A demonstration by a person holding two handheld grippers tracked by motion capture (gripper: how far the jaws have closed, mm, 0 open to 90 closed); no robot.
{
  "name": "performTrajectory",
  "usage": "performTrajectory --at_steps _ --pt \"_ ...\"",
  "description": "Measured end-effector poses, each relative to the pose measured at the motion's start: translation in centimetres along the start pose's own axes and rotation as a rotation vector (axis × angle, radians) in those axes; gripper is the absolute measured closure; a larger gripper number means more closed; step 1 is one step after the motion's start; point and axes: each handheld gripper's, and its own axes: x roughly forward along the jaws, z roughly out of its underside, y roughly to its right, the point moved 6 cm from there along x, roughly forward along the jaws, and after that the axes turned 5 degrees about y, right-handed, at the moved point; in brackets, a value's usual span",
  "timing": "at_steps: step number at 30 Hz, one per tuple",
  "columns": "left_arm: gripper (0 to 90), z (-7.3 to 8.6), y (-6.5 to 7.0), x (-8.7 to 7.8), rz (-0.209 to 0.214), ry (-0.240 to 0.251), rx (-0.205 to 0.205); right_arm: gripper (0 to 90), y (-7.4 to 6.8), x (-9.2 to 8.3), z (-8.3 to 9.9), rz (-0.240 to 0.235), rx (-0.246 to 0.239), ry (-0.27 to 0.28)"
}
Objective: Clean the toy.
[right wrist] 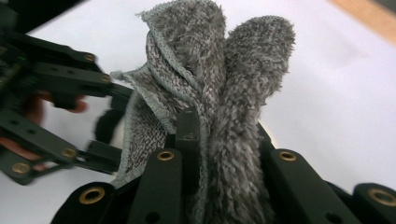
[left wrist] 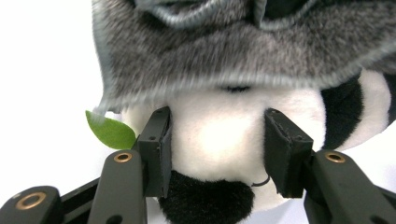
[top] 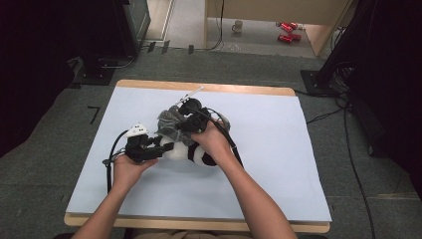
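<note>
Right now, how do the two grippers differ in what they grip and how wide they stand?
The left gripper holds the plush toy's white, rounded body, fingers set well apart; the right gripper pinches the grey fuzzy cloth, fingers nearly together. The toy bulges between the left fingers; the cloth stands bunched above the right ones. Both are shut on something soft over the white table cover.

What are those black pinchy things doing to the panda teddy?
A person is working on a panda plush toy on a white-covered table. The left gripper squeezes the toy's white head to hold it. The right gripper is pinched shut on a fuzzy grey cloth that drapes over the toy.
</note>
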Motion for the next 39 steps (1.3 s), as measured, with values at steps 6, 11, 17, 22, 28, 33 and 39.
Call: performTrajectory --at_steps 6,11,17,22,28,33,39 --pt "49.1 0.0 0.1 0.0 -0.002 0.000 0.002 75.3 1.1 -0.2 0.3 0.059 -0.036 -0.021" --pt "49.2 0.1 0.1 0.0 0.000 -0.004 0.015 75.9 3.7 0.3 1.9 0.164 -0.019 -0.137" --pt "49.2 0.0 0.1 0.0 0.002 0.000 0.009 75.7 6.0 -0.6 3.1 0.101 0.099 -0.084" --pt "49.2 0.0 0.1 0.0 0.004 0.001 0.006 75.8 6.6 -1.3 3.0 0.123 0.105 -0.073" --pt "49.8 -0.2 -0.2 0.2 0.003 0.010 -0.008 76.1 5.2 -2.6 0.9 0.097 0.126 0.010" --pt "50.3 -0.8 -0.5 0.5 -0.005 0.006 -0.023 76.1 2.0 -3.7 -2.1 0.043 0.075 0.084" --pt "50.6 -0.9 -0.6 0.5 -0.006 0.004 -0.028 76.1 -1.3 -1.8 -2.5 -0.036 0.057 0.086"
